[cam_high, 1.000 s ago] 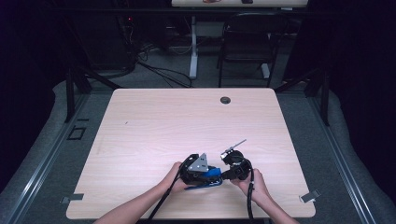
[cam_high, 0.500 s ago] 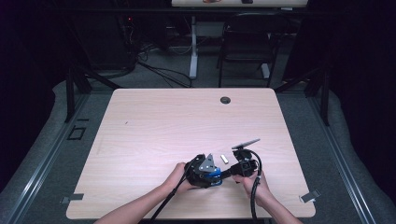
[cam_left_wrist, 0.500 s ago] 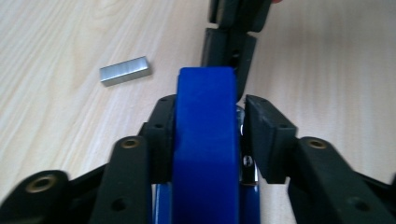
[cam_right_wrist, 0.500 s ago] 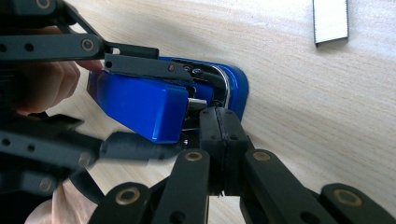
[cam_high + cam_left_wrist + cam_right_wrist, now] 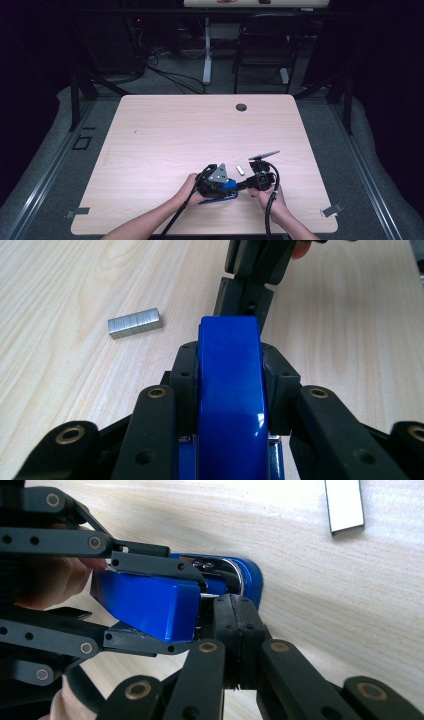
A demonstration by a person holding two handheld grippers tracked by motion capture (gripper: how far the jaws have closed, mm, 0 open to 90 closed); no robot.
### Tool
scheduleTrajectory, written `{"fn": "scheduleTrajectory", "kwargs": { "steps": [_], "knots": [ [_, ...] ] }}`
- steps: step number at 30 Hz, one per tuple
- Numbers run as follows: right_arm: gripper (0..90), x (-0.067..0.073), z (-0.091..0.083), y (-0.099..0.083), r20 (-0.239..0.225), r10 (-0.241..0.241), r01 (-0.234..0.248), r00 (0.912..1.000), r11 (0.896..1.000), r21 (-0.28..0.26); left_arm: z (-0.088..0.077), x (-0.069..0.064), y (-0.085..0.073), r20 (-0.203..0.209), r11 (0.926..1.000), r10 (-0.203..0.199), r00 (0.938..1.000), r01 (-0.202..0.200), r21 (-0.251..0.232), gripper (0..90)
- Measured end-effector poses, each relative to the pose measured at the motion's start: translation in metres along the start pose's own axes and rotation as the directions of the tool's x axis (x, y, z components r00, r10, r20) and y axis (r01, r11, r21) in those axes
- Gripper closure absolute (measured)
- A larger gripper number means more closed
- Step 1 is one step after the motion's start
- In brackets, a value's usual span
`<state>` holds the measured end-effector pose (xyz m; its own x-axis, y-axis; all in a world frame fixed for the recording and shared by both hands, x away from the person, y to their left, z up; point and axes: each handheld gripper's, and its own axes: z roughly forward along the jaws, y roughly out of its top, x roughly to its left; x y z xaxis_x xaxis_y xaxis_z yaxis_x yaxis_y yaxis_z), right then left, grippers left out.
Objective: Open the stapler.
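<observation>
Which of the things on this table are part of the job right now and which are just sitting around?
In use:
- blue stapler, clamped in the left gripper
- right gripper, jaws shut, at the stapler's front end
- strip of staples, lying beside them on the table

Lying about:
- round black grommet at the table's far edge
- black chair behind the table

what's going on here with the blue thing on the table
A person at a light wooden table works on a blue stapler with a gripper in each hand. The left gripper is clamped on the stapler's blue top, one jaw on each side. The right gripper, jaws shut, has its tip at the stapler's opened front, by the metal staple channel. A strip of staples lies loose on the table beside them, so this looks like reloading, with the strip not yet in.
</observation>
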<state>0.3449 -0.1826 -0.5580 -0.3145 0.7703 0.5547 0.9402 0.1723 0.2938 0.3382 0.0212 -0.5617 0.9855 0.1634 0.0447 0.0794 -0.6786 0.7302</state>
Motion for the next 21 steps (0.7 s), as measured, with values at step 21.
{"fn": "scheduleTrajectory", "kwargs": {
  "steps": [21],
  "knots": [
    [90.0,0.004,0.001,0.0,0.025,-0.018,0.019,0.9995,0.999,-0.036,-0.001,-0.002,-0.011,-0.014,0.9945,0.008,0.9999,-0.01,-0.104,66.4]
  ]
}}
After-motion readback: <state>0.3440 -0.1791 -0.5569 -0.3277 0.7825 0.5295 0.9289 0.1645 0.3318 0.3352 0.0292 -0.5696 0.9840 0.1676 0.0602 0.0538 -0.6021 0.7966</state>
